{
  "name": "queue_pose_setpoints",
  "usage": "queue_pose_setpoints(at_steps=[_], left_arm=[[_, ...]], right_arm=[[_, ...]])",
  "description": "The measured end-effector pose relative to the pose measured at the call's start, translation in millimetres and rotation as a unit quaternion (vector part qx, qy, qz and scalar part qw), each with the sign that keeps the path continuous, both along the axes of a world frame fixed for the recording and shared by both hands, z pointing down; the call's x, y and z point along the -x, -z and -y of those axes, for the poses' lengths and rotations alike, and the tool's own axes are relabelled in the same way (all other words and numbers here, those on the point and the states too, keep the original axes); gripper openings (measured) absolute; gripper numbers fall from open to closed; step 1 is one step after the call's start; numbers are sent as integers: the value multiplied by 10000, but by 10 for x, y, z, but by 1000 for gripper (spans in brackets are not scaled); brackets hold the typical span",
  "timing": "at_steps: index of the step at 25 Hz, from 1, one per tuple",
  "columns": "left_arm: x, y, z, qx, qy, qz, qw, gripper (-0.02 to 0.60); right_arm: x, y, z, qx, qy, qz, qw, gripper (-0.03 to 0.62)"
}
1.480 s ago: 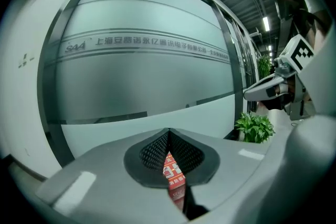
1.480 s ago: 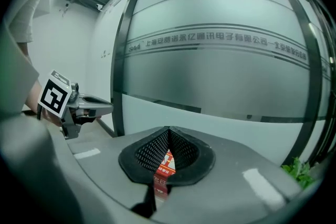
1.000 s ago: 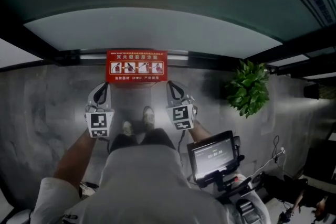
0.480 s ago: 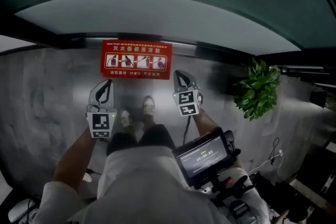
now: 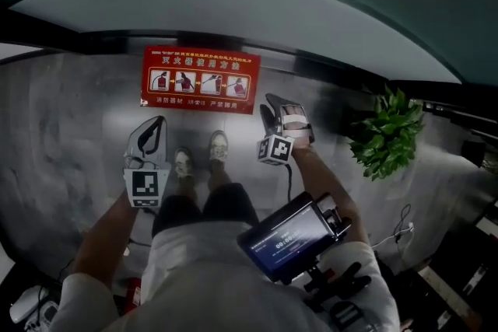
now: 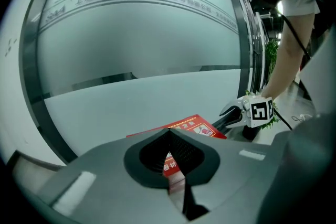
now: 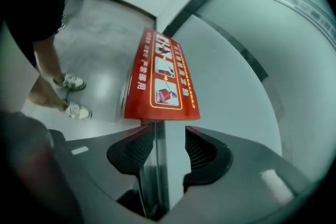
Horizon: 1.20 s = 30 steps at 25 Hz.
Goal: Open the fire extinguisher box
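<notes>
The fire extinguisher box [image 5: 201,80] is a low box with a red instruction lid, standing on the floor against the frosted glass wall. Its lid looks closed. My right gripper [image 5: 284,117] is at the box's right end, turned on its side, its jaws opening. In the right gripper view the red lid [image 7: 163,78] lies just ahead, and a grey metal edge [image 7: 157,155] below it runs between the jaws [image 7: 169,131]; contact I cannot tell. My left gripper [image 5: 152,132] hangs in front of the box's left half, shut and empty [image 6: 168,134], with the red lid [image 6: 197,126] beyond it.
A potted green plant [image 5: 385,138] stands to the right of the box. The frosted glass wall [image 5: 233,19] with its dark metal frame rises right behind it. The person's shoes [image 5: 219,145] stand on the grey floor between the grippers. A screen device [image 5: 288,237] hangs at the chest.
My right gripper has moved forward to the box's right end, rolled onto its side, and its jaws have parted. The head view has tilted. The left gripper has barely moved.
</notes>
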<state>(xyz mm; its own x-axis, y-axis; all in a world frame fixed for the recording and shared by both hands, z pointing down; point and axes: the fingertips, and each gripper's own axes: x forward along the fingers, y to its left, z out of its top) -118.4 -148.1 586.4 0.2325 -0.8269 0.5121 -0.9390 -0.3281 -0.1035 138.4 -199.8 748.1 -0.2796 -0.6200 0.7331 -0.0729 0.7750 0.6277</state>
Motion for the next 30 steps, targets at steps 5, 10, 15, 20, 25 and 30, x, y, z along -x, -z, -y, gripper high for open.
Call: queue_pose_setpoints(at_steps=[5,10,15,20,25,30], left_arm=[[-6,-151,-5,18,67,-33,10000,2],[-20,-262,-5,129,192,-165,9996,2],[-40,-445,26,272,265,-187,9991,2],[-71,-515,60,231,239,-154,9993,2],[-62,-505,75,234,262,-147,9993,2],[-80,-440,87,112,262,-156,9995,2]], right_arm=[[91,-315,19,-630,1358,-771,9857,251],[198,-507,106,-1064,2094,-1036,9665,315],[401,-515,177,-1503,2421,-922,9541,318],[398,-535,159,-1457,2469,-875,9540,233],[402,-441,143,-1305,2523,-705,9562,210],[388,-279,150,-1220,2360,-398,9632,181]])
